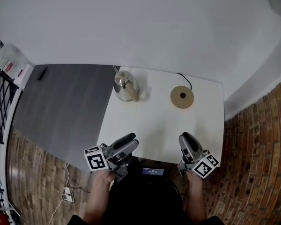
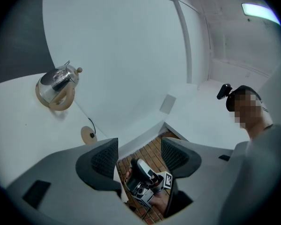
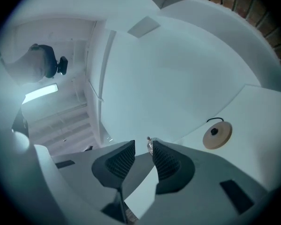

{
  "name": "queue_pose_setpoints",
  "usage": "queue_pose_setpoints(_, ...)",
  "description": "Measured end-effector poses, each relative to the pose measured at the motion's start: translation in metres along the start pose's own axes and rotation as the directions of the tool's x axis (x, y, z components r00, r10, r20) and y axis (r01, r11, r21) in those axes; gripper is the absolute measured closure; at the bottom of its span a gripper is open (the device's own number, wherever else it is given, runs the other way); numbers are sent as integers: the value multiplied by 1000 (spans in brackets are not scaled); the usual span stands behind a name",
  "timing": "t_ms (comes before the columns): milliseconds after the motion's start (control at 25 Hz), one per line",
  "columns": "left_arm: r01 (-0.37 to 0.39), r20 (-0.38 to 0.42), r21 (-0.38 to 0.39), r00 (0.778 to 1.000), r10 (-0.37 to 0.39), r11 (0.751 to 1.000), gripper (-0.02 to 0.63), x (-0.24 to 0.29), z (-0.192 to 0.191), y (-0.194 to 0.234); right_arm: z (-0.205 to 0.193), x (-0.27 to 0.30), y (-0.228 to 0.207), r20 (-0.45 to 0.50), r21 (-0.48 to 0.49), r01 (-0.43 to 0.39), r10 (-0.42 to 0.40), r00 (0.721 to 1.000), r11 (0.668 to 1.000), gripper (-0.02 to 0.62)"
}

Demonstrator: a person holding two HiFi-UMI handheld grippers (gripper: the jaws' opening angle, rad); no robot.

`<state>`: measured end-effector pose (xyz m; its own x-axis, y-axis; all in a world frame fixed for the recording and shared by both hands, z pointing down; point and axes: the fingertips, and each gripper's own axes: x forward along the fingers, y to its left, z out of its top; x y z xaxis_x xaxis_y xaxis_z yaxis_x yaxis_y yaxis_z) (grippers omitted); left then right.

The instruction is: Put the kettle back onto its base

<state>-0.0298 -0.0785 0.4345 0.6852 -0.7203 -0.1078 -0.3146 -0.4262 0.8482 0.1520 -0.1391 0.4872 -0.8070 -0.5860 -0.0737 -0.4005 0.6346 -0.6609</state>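
The left gripper [image 2: 138, 149] has its jaws spread wide. Its ribbed pads [image 2: 103, 158] touch nothing, and the gap between them frames only the brick floor [image 2: 147, 149] and the other gripper in the distance. The right gripper [image 3: 143, 151] has its jaws parted by a narrower gap. Its pads [image 3: 119, 163] are also clear of any object, and nothing sits between them.

Both grippers are held level over the near edge of the white table [image 1: 154, 125], well apart from each other. Each carries a marker cube [image 1: 95, 158] printed with black-and-white square patterns. No letters can be read on them. A small lit screen [image 1: 153, 171] lies just below the table edge between the two hands, and its text is too small to read.

The kettle [image 1: 126, 86], shiny metal with a pale handle, stands upright at the far left of the table. The round tan base [image 1: 182, 97] lies to its right, well apart from it, with a black cord [image 1: 186, 80] running off the far edge.
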Motion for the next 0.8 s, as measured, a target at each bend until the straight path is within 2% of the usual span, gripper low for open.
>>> queue_pose_setpoints(200, 29, 41, -20, 999, -28, 999, 311, -1, 22, 17, -10, 37, 5, -101, -102, -4, -6, 995, 995, 494)
queue_pose_setpoints(520, 104, 69, -48, 993, -100, 993, 311, -4, 75, 47, -18, 103, -1, -199, -211, 66, -108, 974, 975, 494)
queue_pose_setpoints(680, 117, 93, -56, 989, -111, 992, 311, -16, 100, 65, -26, 144, -1, -255, -309, 71, -154, 955, 949, 492)
queue_pose_setpoints(800, 116, 104, -73, 989, -108, 990, 311, -24, 111, 81, -36, 178, 0, -311, -394, 58, -192, 931, 917, 466)
